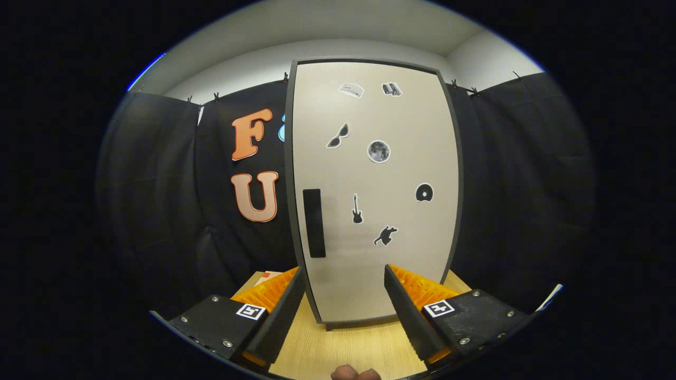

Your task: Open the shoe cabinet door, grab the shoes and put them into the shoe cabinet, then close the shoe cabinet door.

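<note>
Gripper: the gripper (343, 287) is held level and pointed straight at the cabinet door (375, 190), its fingers spread wide with nothing between them but the lower part of the door further ahead.
Cabinet: an upright shoe cabinet is stood on a pale wooden table (343, 348), set back from the fingers so that a strip of bare wood is left in front of it.
Door: it is seen shut, its face flush within the dark frame; small stickers are scattered over it.
Handle: a dark upright handle (314, 222) is mounted close to the door's left edge, which suggests the hinges are on the right and the door is meant to be swung from the left.
Shoes: none can be made out here; an orange-edged flat thing (268, 275) is glimpsed on the table behind the left finger, too hidden to be identified.
Hand: a bit of a hand (355, 374) is seen under the gripper.
Step judged: the opening has not been begun; the spread fingers are probably kept ready to be brought left and up to the handle.
</note>
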`<state>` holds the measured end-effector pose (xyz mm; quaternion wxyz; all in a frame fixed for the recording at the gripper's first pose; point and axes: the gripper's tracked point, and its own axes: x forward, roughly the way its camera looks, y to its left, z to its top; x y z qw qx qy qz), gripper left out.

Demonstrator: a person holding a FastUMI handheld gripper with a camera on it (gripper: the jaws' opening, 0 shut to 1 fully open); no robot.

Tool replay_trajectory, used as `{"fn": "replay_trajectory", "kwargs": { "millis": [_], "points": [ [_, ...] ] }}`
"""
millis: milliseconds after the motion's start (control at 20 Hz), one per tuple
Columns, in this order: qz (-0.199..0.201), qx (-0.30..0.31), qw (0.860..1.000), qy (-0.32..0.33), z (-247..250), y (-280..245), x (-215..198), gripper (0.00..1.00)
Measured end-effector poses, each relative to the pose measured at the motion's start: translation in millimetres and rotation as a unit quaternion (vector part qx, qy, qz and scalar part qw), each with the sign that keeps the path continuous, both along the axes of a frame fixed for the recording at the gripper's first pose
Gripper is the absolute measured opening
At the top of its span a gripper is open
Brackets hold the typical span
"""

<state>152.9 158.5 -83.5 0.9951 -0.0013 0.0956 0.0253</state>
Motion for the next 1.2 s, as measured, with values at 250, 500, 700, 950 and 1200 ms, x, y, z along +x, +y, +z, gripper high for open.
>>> {"fn": "replay_trajectory", "kwargs": {
  "millis": [250, 500, 700, 950, 1200],
  "points": [
    [-0.011, 0.006, 1.000, -0.013, 19, -37, -49, 0.93],
    [-0.020, 0.012, 0.999, -0.032, 43, -91, -109, 0.93],
    [-0.029, 0.019, 0.999, -0.037, 52, -139, -154, 0.93],
    [-0.029, 0.014, 0.999, -0.044, 51, -184, -196, 0.93],
    [-0.011, 0.024, 0.998, -0.051, 52, -197, -215, 0.93]
  ]
}}
